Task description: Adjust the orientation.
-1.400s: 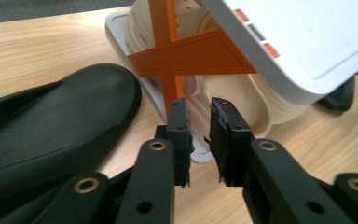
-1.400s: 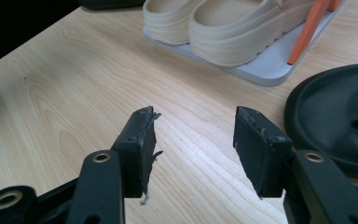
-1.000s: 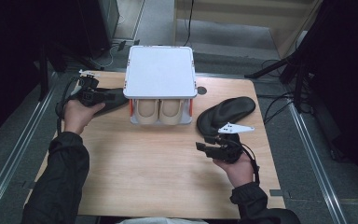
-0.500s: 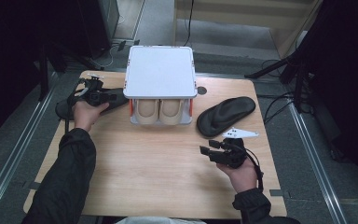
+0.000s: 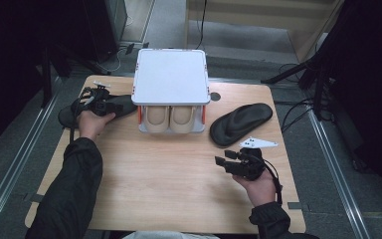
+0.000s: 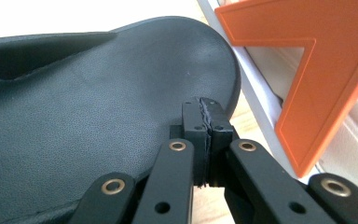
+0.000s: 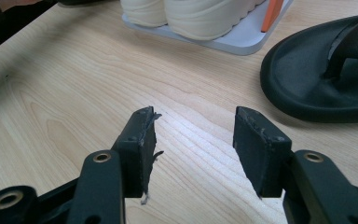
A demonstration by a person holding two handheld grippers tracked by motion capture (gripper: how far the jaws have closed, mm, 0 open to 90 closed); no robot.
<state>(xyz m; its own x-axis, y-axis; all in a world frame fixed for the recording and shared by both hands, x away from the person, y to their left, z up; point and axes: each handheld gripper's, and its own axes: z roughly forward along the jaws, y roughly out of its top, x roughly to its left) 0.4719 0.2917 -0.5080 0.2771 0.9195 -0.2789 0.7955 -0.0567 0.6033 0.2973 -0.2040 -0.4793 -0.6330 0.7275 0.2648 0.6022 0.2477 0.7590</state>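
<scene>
Two black flip-flops lie on the bench (image 5: 179, 179), one to each side of the rack. Nearest you, your right gripper (image 5: 225, 163) hovers low over bare wood with its fingers (image 7: 140, 140) spread wide and holding nothing; the right flip-flop (image 5: 241, 123) lies just beyond it, strap up, likely your next pick. Farther off at the left edge, your left gripper (image 5: 110, 104) has its fingers (image 6: 196, 128) pressed together on the rim of the left flip-flop (image 6: 88, 107), seemingly pinching its edge so you can slide it toward the rack. One white shoe rack (image 5: 170, 75) with orange supports (image 6: 303, 79) stands at the back, and one pair of cream shoes (image 5: 170, 118) already fills its lower tier.
</scene>
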